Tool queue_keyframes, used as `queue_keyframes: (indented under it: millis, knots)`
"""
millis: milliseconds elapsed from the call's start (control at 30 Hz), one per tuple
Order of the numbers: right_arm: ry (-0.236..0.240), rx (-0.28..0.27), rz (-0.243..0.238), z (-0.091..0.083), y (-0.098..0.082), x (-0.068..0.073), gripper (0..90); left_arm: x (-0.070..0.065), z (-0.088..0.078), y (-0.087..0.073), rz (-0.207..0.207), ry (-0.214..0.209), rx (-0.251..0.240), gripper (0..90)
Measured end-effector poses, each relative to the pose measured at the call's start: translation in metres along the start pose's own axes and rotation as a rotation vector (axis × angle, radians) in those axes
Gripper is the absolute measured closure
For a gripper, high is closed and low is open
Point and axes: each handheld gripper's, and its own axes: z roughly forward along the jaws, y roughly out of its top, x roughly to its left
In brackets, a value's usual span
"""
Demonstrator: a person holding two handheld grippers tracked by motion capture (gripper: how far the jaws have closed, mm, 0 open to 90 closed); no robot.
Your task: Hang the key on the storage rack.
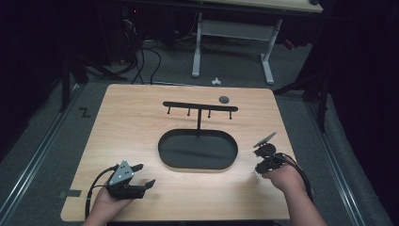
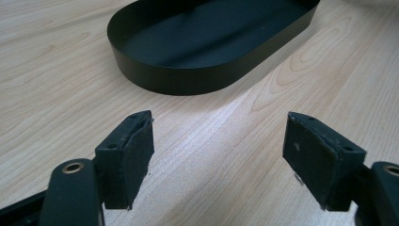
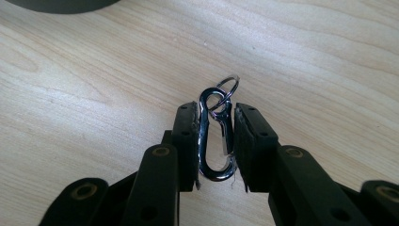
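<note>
Clip (image 3: 215,141) looks small, light, hard and slippery; right claw (image 3: 215,143), beside the tray (image 1: 197,165), squeezes its long sides. Left claw (image 2: 219,155) is open, holding nothing.

Left gripper (image 2: 219,155) jaws wide apart, right gripper (image 3: 216,141) jaws clamped

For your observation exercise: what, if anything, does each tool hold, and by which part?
The right tool clamps a metal snap hook by its long sides. The left tool is open, holding nothing.

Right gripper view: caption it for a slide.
Right gripper clamps a metal snap hook with a small key ring above the wooden table.
</note>
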Motion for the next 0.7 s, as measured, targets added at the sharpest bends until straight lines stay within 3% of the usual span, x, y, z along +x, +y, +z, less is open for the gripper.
queue_keyframes:
  millis: [267,433,700]
  knots:
    - [0.009,0.032,-0.022,0.021,-0.005,0.005,71.4,0.0,0.0,0.0,0.001,-0.002,0.003,25.4]
    - [0.012,0.049,-0.031,0.025,-0.005,0.006,70.8,0.0,0.0,0.0,0.0,-0.001,0.002,25.5]
    - [0.005,0.025,-0.024,0.028,-0.003,0.005,69.2,0.0,0.0,0.0,0.002,-0.002,0.007,25.5]
